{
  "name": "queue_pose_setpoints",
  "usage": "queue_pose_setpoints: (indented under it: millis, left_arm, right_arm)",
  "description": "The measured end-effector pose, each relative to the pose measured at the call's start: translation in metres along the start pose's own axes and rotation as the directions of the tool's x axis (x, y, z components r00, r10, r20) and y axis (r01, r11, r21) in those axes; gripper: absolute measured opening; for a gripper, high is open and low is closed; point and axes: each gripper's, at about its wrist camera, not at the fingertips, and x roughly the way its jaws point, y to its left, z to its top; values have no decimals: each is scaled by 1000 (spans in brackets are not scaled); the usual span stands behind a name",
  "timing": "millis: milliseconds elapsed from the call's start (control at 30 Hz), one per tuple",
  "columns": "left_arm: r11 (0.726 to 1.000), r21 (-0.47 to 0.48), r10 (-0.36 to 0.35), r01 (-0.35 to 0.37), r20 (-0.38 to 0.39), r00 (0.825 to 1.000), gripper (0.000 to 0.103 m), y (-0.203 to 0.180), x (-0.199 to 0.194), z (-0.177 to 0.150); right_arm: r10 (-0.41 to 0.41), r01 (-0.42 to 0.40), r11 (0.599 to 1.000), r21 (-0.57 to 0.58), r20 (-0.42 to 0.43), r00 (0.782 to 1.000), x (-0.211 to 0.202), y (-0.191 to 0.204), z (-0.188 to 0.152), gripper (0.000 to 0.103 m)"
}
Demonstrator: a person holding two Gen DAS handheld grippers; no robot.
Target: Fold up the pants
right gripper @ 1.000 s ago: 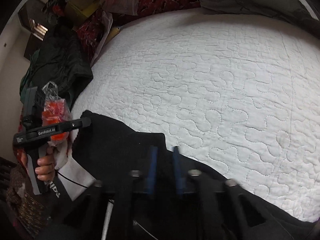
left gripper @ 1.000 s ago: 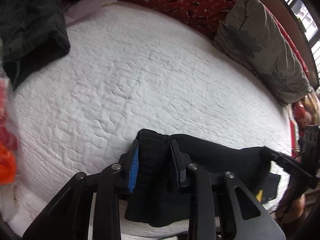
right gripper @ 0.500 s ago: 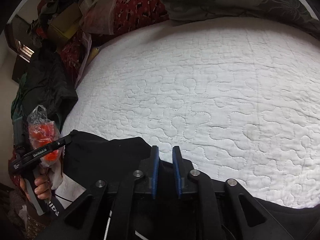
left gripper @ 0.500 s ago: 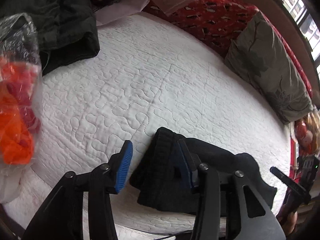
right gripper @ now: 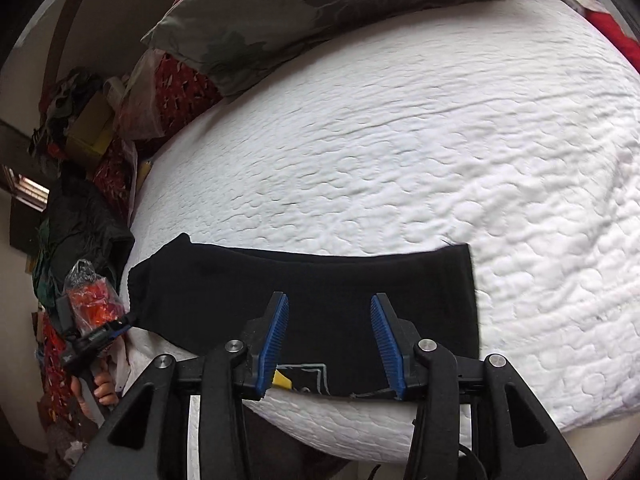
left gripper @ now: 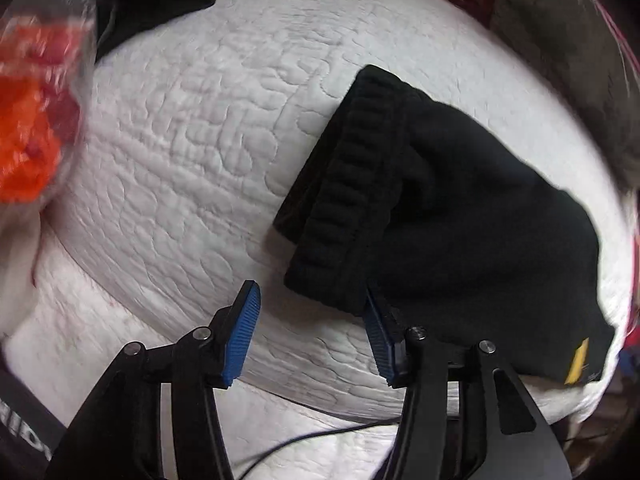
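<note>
Lying folded flat along the near edge of the white quilted bed point(right gripper: 400, 160), the black pants point(right gripper: 320, 292) are held by neither gripper; the left gripper point(left gripper: 308, 336) and right gripper point(right gripper: 328, 340) are seen just opened, fingers parted and empty.

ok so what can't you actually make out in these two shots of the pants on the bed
- Left wrist view: the near edge of the black pants is hidden behind the left gripper, whose jaws have just been opening.
- Left wrist view: the orange thing in clear wrap is motion-blurred and cut by the frame edge; I cannot tell what it is.
- Right wrist view: the pale print on the pants is partly covered by the right gripper, which has just been opening; unreadable.
</note>
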Motion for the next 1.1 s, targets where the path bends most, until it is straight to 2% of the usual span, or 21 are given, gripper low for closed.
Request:
queue_pose_setpoints:
  millis: [67, 100, 133, 200, 233, 333, 433, 533, 600, 700, 767, 867, 900, 1000, 1067, 1100]
  left_arm:
    - [993, -41, -108, 109, 46, 993, 49, -2, -22, -11]
    - [991, -36, -125, 127, 57, 990, 49, -8, -30, -18]
    - [989, -5, -149, 150, 56, 987, 49, -22, -37, -28]
    - [980, 70, -190, 187, 40, 981, 49, -54, -46, -46]
    - [973, 106, -208, 204, 27, 978, 52, -74, -47, -57]
    - [940, 179, -283, 289, -59, 957, 56, -137, -38, -88]
    - [907, 206, -337, 368, -171, 926, 55, -196, -21, -114]
    - [893, 206, -350, 399, -237, 906, 55, -237, -6, -131]
    - [892, 197, -353, 407, -259, 899, 56, -249, -6, -142]
    - [899, 175, -347, 401, -272, 897, 55, -252, -9, -151]
    - [909, 159, -337, 386, -265, 904, 55, -248, -11, -153]
    - [917, 122, -340, 379, -257, 905, 55, -248, -12, -156]
    - [916, 104, -350, 387, -259, 900, 55, -250, -11, -158]
    - [912, 71, -371, 405, -281, 885, 55, -259, -7, -165]
    - [910, 57, -378, 410, -287, 880, 55, -268, -3, -171]
    - [912, 45, -380, 409, -288, 879, 55, -273, -1, -173]
  right_arm:
    - [8, -9, 1000, 23, 20, 1000, -13, -11, -5, 46]
    - [13, -15, 999, 33, 34, 999, -20, -18, -6, 47]
    - [15, -16, 999, 40, 43, 999, -26, -23, -6, 49]
    - [3, -6, 999, 50, 52, 999, -35, -37, -6, 63]
    - [-7, 4, 998, 57, 54, 999, -37, -43, -6, 64]
    - [4, -7, 995, 98, 27, 1000, -32, -61, -6, 64]
    - [35, -34, 991, 127, -1, 999, -20, -72, -6, 64]
    - [77, -73, 985, 158, -16, 997, -6, -84, -4, 64]
    - [127, -121, 976, 180, -25, 992, 3, -92, -1, 64]
    - [205, -194, 964, 180, -47, 978, 19, -98, 6, 64]
    - [273, -255, 950, 181, -80, 959, 36, -99, 10, 64]
    - [323, -305, 940, 151, -115, 939, 56, -89, 19, 65]
    - [351, -332, 931, 150, -120, 929, 59, -87, 24, 68]
    - [454, -427, 887, 176, -171, 874, 71, -83, 36, 68]
    - [477, -446, 876, 184, -196, 857, 73, -86, 39, 65]
    - [483, -452, 873, 181, -206, 851, 73, -89, 38, 61]
